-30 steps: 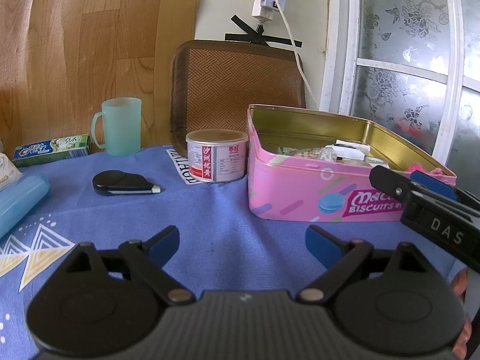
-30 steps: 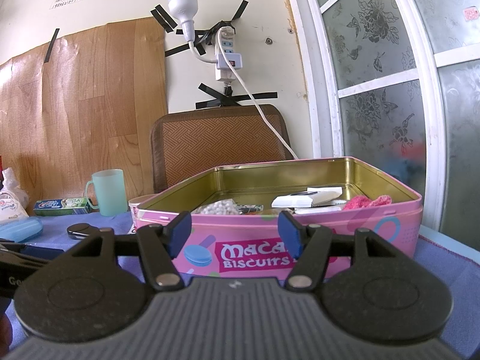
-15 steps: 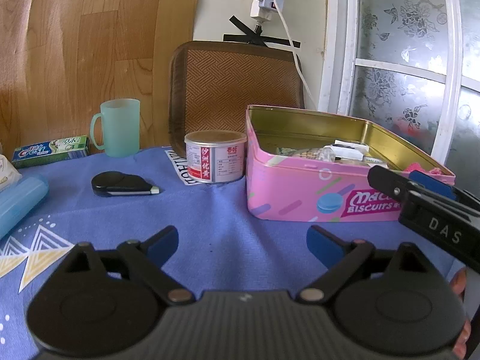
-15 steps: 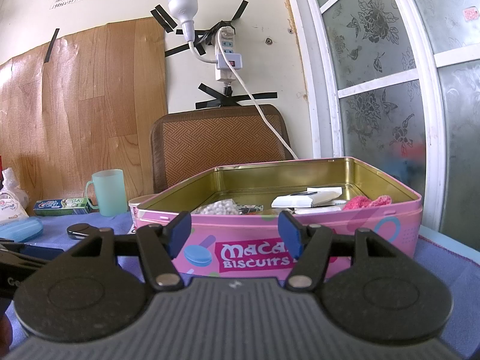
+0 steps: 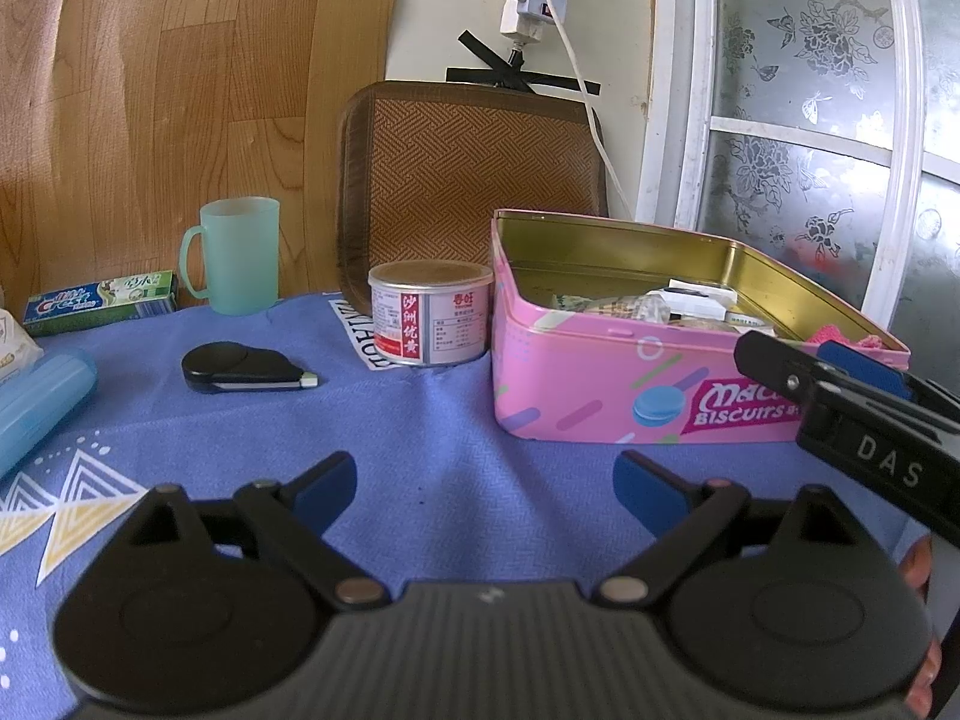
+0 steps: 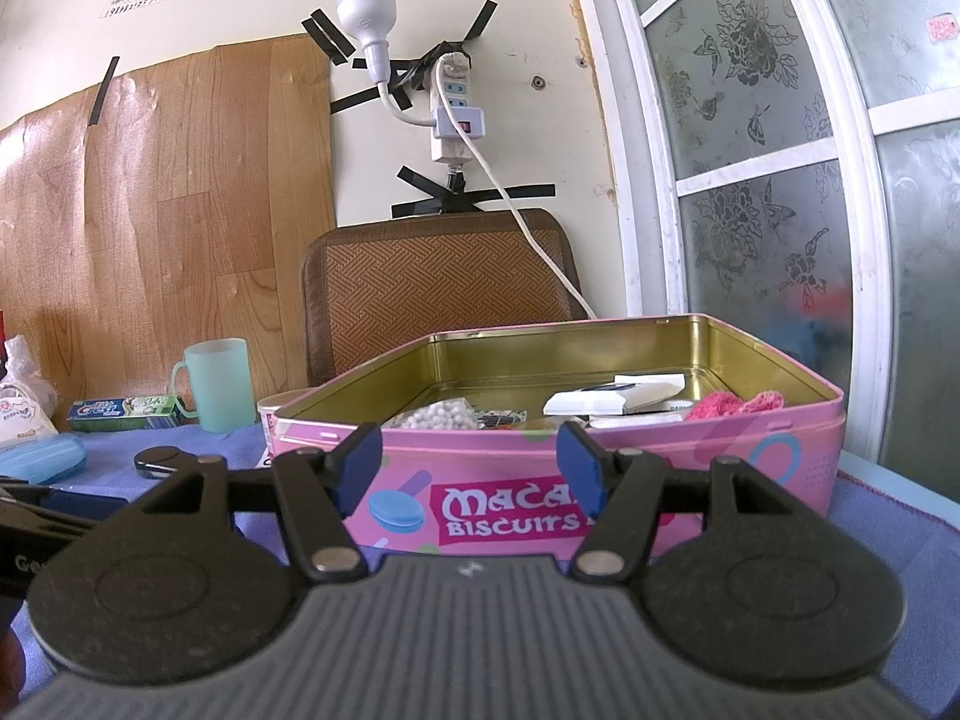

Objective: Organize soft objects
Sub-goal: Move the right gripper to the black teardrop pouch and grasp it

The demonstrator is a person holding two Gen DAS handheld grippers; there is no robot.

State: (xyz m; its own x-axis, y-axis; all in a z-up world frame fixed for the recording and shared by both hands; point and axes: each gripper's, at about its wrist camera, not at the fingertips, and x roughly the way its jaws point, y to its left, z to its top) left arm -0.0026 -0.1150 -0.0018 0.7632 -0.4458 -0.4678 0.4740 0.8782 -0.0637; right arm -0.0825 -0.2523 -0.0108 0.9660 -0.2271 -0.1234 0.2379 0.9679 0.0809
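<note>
Left hand-held gripper (image 5: 483,483): jaws spread wide with nothing between them, hovering over the blue cloth (image 5: 432,432) that covers the bench.
Right hand-held gripper (image 6: 468,465): jaws apart and empty, pointing almost level at the front wall of the tin; in the left wrist view its fingers reach in from the right edge, just in front of the tin's near corner.
Biscuit tin (image 6: 690,450): pink, lid off, gold inside, standing on the cloth at the right of the bench, marked "Macar... Biscuits".
Pink knitted piece (image 6: 735,405): the soft thing, lying inside the tin against its right wall, its top just over the rim.
Bag of white beads (image 6: 435,417): inside the tin, toward the left front.
White packets (image 6: 612,396): inside the tin, near the middle, beside the pink knitted piece.
Round can (image 5: 429,321): red-and-white label, upright, just beside the tin's left wall.
Black key fob (image 5: 240,367): flat on the cloth, left of the can and apart from it.
Green mug (image 5: 237,255): upright at the back of the bench.
Toothpaste box (image 5: 102,303): lying at the back left, beside the mug.
Blue case (image 5: 36,402): lying at the left edge of the cloth.
Woven chair back (image 5: 474,180): behind the bench, against the wall.
</note>
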